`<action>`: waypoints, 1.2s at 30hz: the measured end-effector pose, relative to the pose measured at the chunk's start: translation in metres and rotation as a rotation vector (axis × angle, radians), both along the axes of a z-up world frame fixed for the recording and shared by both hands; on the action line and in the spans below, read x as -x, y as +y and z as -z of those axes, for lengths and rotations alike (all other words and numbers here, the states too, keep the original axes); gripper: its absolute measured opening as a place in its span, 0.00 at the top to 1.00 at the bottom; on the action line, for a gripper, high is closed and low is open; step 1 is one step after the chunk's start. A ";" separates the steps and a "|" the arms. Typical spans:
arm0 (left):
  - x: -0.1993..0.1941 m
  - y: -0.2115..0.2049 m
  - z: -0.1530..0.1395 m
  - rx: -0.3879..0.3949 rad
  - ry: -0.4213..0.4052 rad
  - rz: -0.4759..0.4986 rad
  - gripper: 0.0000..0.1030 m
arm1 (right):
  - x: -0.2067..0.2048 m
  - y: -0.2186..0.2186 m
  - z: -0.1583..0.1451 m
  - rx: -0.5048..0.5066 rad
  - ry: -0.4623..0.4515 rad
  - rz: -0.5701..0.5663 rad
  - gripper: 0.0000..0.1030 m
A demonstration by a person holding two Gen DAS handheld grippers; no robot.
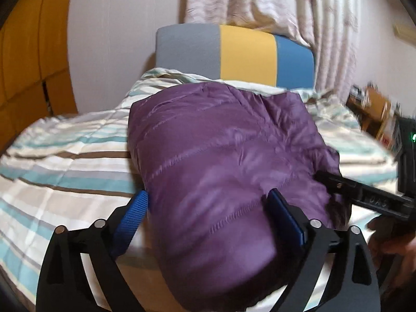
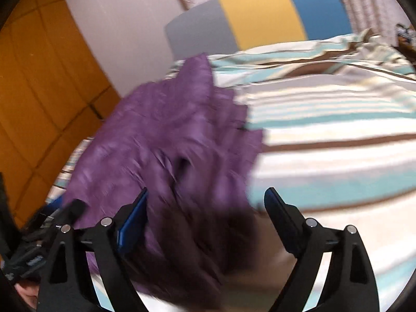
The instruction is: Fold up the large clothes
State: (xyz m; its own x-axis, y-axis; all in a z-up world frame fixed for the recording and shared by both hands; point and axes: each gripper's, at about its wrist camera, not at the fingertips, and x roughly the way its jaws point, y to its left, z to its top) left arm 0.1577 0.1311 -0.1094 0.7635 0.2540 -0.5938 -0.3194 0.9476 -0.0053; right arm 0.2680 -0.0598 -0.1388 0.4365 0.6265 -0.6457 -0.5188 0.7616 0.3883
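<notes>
A purple quilted down jacket (image 1: pixel 221 156) lies folded in a thick bundle on the striped bed (image 1: pixel 65 161). My left gripper (image 1: pixel 208 202) is open, its blue-padded jaws standing to either side of the bundle's near end. My right gripper (image 2: pixel 205 205) is open over the jacket's right edge (image 2: pixel 166 140); that view is blurred by motion. In the left wrist view the right gripper's black finger (image 1: pixel 364 192) reaches in from the right and touches the jacket's side. The left gripper's body (image 2: pixel 33 249) shows at the lower left of the right wrist view.
A headboard in grey, yellow and blue (image 1: pixel 234 52) stands at the bed's far end, with a patterned curtain (image 1: pixel 273 2) behind it. An orange wardrobe (image 1: pixel 28 59) is at the left. A wooden shelf (image 1: pixel 371 111) stands at the right.
</notes>
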 end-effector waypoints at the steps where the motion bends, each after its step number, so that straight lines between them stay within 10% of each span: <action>1: 0.001 -0.005 0.006 -0.041 0.024 0.003 0.10 | 0.003 -0.003 0.008 0.027 0.022 0.000 0.15; 8: 0.005 0.015 0.034 0.147 0.074 -0.013 0.10 | 0.016 0.003 0.025 0.144 0.023 -0.033 0.16; 15: 0.008 0.007 -0.017 0.069 0.018 -0.036 0.09 | 0.024 -0.019 -0.032 -0.020 -0.113 0.032 0.16; 23: -0.070 0.042 -0.057 0.091 0.002 -0.143 0.09 | -0.018 0.046 -0.076 0.009 -0.157 -0.026 0.45; 31: -0.124 0.070 -0.018 0.168 0.149 -0.223 0.09 | -0.050 0.099 -0.037 0.131 -0.082 -0.013 0.48; 36: -0.130 0.060 0.009 0.085 0.167 -0.211 0.08 | -0.046 0.104 -0.002 0.216 -0.119 -0.007 0.49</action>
